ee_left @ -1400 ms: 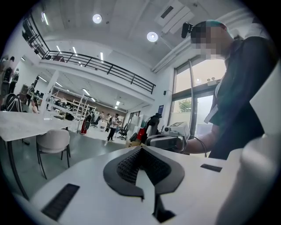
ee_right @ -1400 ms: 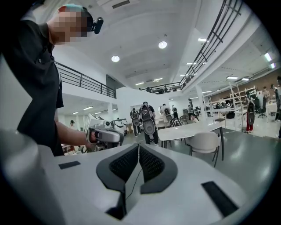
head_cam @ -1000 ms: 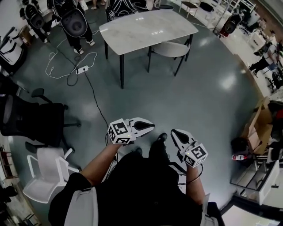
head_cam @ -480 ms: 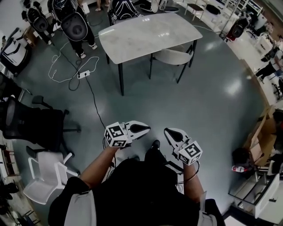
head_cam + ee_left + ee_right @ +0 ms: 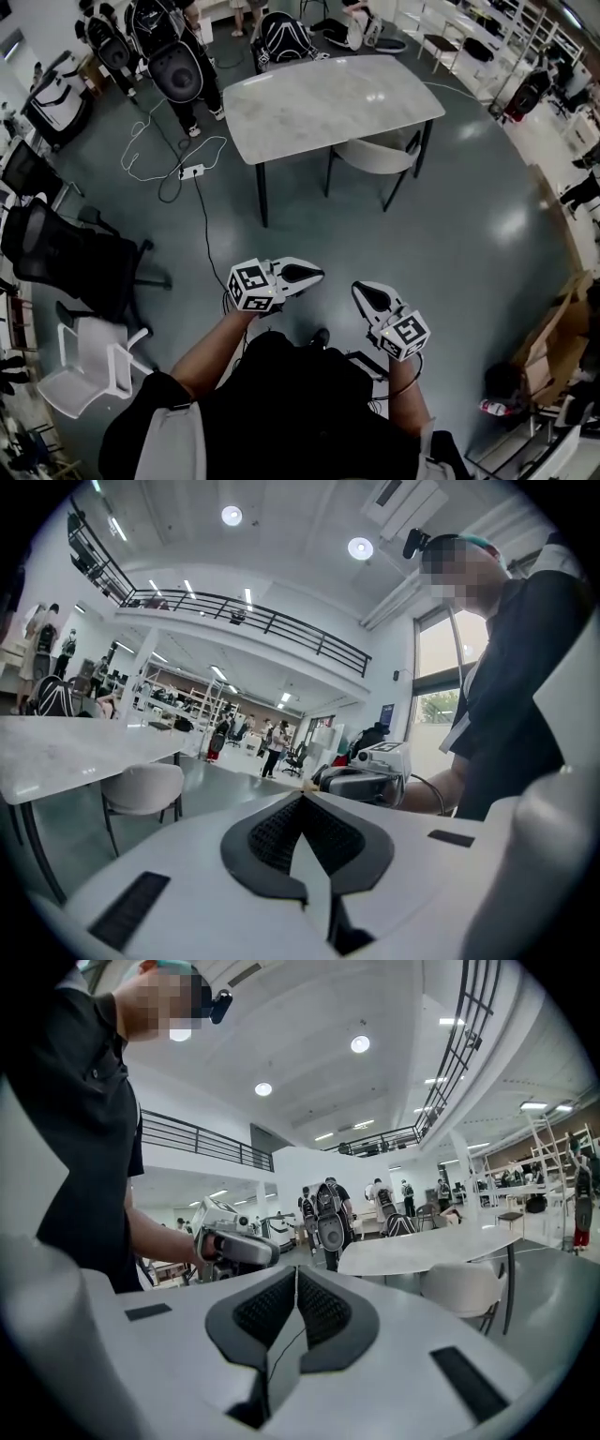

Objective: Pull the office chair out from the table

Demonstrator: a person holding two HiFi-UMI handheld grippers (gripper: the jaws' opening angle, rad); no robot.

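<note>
A pale cushioned chair [image 5: 380, 150] on black legs is tucked under the near right side of the white marble-topped table [image 5: 328, 94]. Both stand well ahead of me across open floor. My left gripper [image 5: 319, 274] and right gripper [image 5: 356, 289] are held close in front of my body, tips turned toward each other, both shut and empty. In the left gripper view the shut jaws [image 5: 300, 799] face the chair [image 5: 141, 787] and table [image 5: 66, 752]. The right gripper view shows its shut jaws [image 5: 296, 1271], the chair [image 5: 464, 1288] and the table [image 5: 431, 1251].
A black office chair [image 5: 70, 262] and a white armchair [image 5: 89, 361] stand at the left. A white cable with a power strip [image 5: 192, 172] lies on the floor left of the table. People and backpacks stand beyond the table. Cardboard boxes [image 5: 553, 347] sit at the right.
The table and its chair have grown larger and slid lower in the head view as I walked toward them. Both grippers kept their shut pose in front of me.
</note>
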